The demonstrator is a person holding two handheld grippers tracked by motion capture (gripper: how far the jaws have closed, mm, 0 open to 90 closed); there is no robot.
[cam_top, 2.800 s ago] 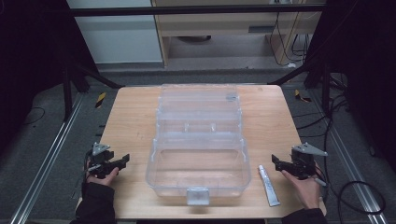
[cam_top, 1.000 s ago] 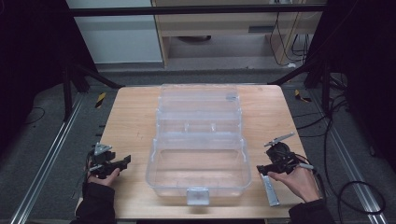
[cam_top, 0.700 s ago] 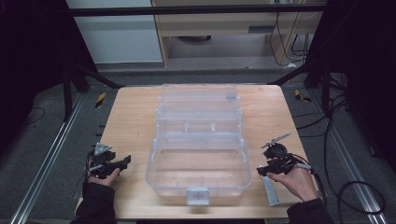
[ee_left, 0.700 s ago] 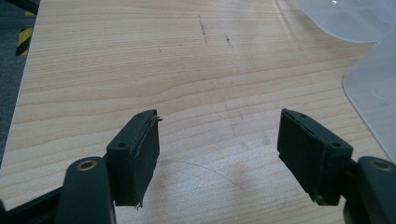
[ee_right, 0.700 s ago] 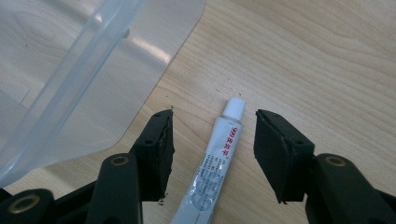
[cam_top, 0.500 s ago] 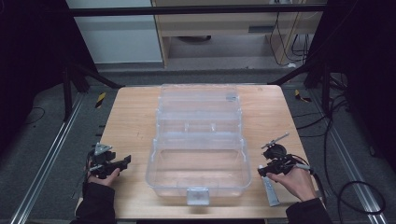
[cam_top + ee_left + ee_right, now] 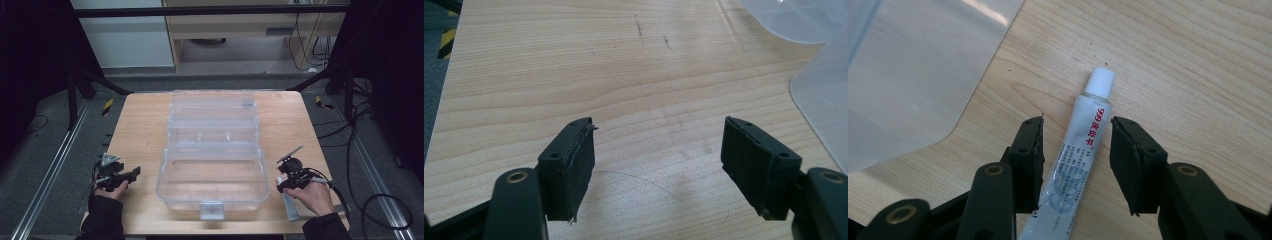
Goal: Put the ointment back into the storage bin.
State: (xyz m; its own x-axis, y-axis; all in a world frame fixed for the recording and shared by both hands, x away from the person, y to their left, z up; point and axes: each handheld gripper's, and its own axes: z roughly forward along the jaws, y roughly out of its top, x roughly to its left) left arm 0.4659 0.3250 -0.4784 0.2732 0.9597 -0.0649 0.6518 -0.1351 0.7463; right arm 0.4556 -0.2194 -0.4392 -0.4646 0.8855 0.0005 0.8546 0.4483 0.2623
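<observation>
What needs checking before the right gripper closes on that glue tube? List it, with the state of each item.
1. Right gripper open wide enough: ok, both jaws stand apart.
2. Glue tube between the jaws: ok, it lies in the gap, closer to the left jaw.
3. Pads touching the tube yet: cannot tell on the left side; the right side shows a gap.
4. White cap clear of the jaws: ok, it sits beyond the tips.
5. Clear plastic organizer box open to receive it: ok, lid tilted back, front compartment looks empty.
6. Left gripper out of the way: ok, open over bare wooden table.
</observation>
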